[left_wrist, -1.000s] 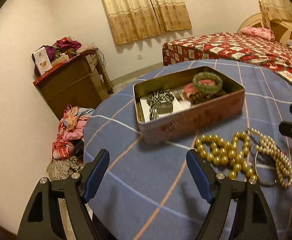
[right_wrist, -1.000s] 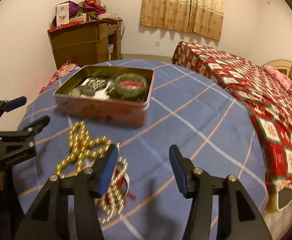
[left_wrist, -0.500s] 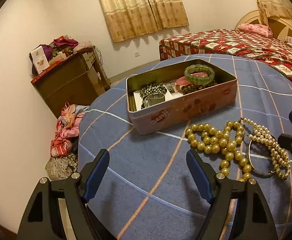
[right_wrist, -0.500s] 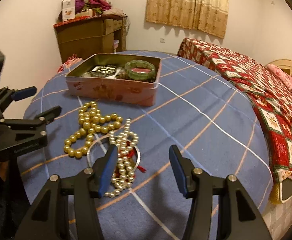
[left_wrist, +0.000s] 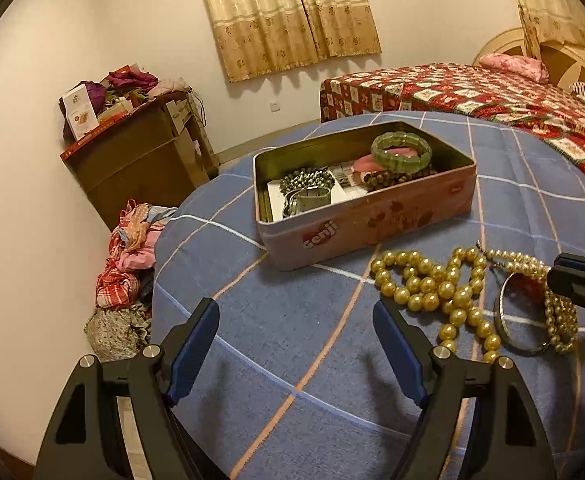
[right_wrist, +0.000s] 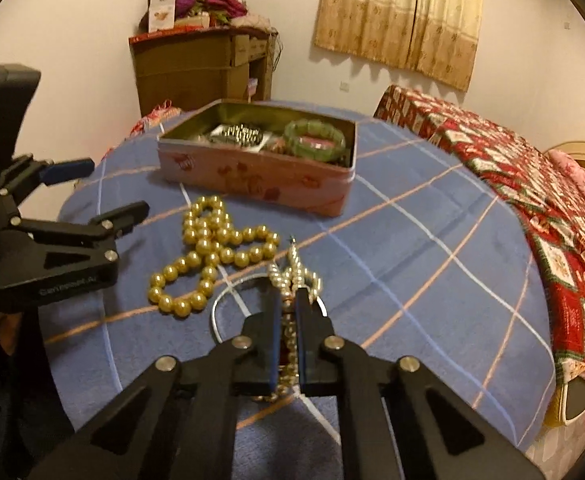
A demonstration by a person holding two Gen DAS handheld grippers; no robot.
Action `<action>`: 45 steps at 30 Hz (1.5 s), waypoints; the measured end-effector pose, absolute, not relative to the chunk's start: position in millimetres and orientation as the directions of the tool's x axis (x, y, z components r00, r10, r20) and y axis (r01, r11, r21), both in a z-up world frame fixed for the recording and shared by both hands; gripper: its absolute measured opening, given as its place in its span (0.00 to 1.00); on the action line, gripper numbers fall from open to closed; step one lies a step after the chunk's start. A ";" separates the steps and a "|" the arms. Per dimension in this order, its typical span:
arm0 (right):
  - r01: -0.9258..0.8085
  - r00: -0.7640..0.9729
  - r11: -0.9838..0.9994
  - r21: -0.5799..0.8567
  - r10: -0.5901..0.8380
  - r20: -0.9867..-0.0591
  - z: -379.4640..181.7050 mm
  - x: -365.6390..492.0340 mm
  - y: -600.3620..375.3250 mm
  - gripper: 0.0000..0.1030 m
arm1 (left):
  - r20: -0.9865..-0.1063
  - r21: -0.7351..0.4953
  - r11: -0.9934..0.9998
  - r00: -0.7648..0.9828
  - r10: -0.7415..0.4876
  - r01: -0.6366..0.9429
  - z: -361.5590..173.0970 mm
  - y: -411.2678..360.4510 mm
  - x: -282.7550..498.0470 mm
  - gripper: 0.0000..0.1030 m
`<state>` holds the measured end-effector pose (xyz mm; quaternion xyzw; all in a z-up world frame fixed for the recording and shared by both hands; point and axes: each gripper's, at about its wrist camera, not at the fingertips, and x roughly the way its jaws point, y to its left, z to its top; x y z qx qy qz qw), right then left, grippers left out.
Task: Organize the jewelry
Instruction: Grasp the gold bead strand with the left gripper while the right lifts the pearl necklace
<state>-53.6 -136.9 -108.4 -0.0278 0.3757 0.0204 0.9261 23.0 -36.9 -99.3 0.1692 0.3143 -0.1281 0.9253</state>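
On the blue checked tablecloth [left_wrist: 276, 280] stands a pink tin [left_wrist: 356, 220] holding a green bracelet [left_wrist: 400, 150] and other pieces. In front of it lie a gold bead necklace [right_wrist: 212, 248], a silver bangle [right_wrist: 218, 308] and a small pearl strand [right_wrist: 297, 274]. My right gripper [right_wrist: 288, 300] has its jaws closing tight on the pearl strand, which runs between the pads and still rests on the cloth. In the left wrist view the right gripper [left_wrist: 558, 272] sits at the right edge, over the strand [left_wrist: 524, 266]. My left gripper [left_wrist: 294, 320] hangs open and holds nothing, left of the gold beads [left_wrist: 428, 284].
A bed with a red patchwork quilt [left_wrist: 492, 92] lies to the right of the table. A brown cabinet [left_wrist: 140, 160] piled with clutter stands by the wall. Loose clothes [left_wrist: 128, 248] lie on the floor at the table's left edge.
My right gripper moved forward and down over the pearl strand and shut on it. The left gripper stays open in place.
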 end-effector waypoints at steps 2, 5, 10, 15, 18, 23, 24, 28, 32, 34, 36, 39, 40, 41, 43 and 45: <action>-0.051 0.723 0.998 -0.031 0.016 -0.690 -106.5 -53.4 -139.1 0.08 | -0.625 0.221 0.911 0.767 -0.142 0.349 -97.2 -39.2 23.1 0.77; -0.015 0.735 0.999 -0.034 -0.012 -0.678 -104.2 -51.8 -146.4 0.08 | -0.625 0.205 0.907 0.763 -0.168 0.368 -93.2 -47.2 24.7 0.77; 0.068 0.759 0.997 -0.036 -0.075 -0.647 -94.6 -48.4 -170.5 0.08 | -0.622 0.213 0.887 0.757 -0.200 0.409 -91.3 -74.1 26.2 0.77; 0.121 0.748 0.993 -0.007 -0.096 -0.657 -101.2 -41.8 -192.8 0.08 | -0.650 0.254 0.860 0.737 -0.188 0.443 -105.4 -101.6 33.3 0.77; 0.127 0.742 0.992 0.001 -0.094 -0.664 -105.9 -40.5 -198.6 0.08 | -0.660 0.257 0.857 0.729 -0.182 0.446 -106.9 -103.0 37.4 0.77; 0.123 0.736 0.992 0.017 -0.080 -0.673 -111.1 -38.8 -201.2 0.08 | -0.701 0.237 0.849 0.688 -0.188 0.473 -112.9 -97.1 42.5 0.54; 0.121 0.736 0.992 0.017 -0.078 -0.672 -111.1 -39.1 -200.7 0.08 | -0.706 0.226 0.848 0.680 -0.198 0.480 -114.0 -94.7 42.8 0.44; 0.115 0.741 0.993 0.018 -0.073 -0.668 -109.0 -41.0 -198.8 0.08 | -0.734 0.169 0.838 0.634 -0.244 0.519 -120.2 -87.3 43.9 0.21; 0.112 0.743 0.994 0.018 -0.071 -0.666 -109.6 -41.7 -197.6 0.08 | -0.730 0.141 0.842 0.630 -0.266 0.520 -119.8 -80.5 40.3 0.21; 0.112 0.744 0.994 0.018 -0.072 -0.664 -109.3 -42.6 -197.3 0.08 | -0.717 0.139 0.846 0.641 -0.273 0.516 -115.7 -76.7 37.8 0.21; 0.114 0.746 0.993 0.018 -0.074 -0.662 -109.2 -42.4 -198.4 0.08 | -0.701 0.139 0.847 0.655 -0.282 0.513 -108.8 -72.9 34.5 0.21; 0.117 0.751 0.993 0.021 -0.074 -0.656 -107.2 -43.2 -198.7 0.08 | -0.676 0.145 0.852 0.679 -0.286 0.504 -97.9 -67.9 31.8 0.21; 0.117 0.752 0.993 0.021 -0.075 -0.655 -106.3 -43.3 -199.2 0.08 | -0.668 0.145 0.854 0.686 -0.289 0.500 -93.6 -66.1 31.0 0.21; 0.117 0.754 0.993 0.021 -0.075 -0.653 -105.4 -43.5 -199.3 0.08 | -0.663 0.142 0.856 0.690 -0.290 0.497 -90.4 -63.3 31.7 0.19; 0.119 0.758 0.993 0.022 -0.076 -0.647 -102.9 -44.5 -199.4 0.08 | -0.655 0.129 0.861 0.694 -0.298 0.492 -83.8 -58.8 32.4 0.09; 0.121 0.762 0.992 0.022 -0.079 -0.643 -100.5 -44.2 -200.7 0.08 | -0.649 0.131 0.862 0.699 -0.299 0.490 -79.4 -55.1 33.0 0.09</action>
